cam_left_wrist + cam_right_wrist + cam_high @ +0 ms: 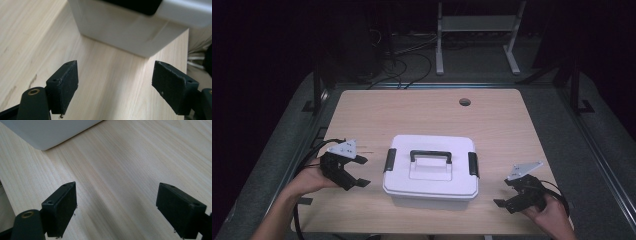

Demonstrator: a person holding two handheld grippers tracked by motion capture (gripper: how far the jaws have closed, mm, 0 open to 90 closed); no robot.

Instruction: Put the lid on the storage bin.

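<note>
A white rectangular plastic storage box with a black carry handle on its lid and a black latch on each short side sits on the pale wooden tabletop, near its front edge and about midway between my two hands. My left gripper is just beside the box's left end, apart from it, its fingers spread wide with bare wood between them. In the left gripper view the box's white wall and the black left latch rise ahead of the fingers. My right gripper rests lower at the box's right, a little farther off, near the right latch. Its fingers also stand wide and hold nothing. In the right gripper view a corner of the white box lies beyond them, clear of both pads.
</note>
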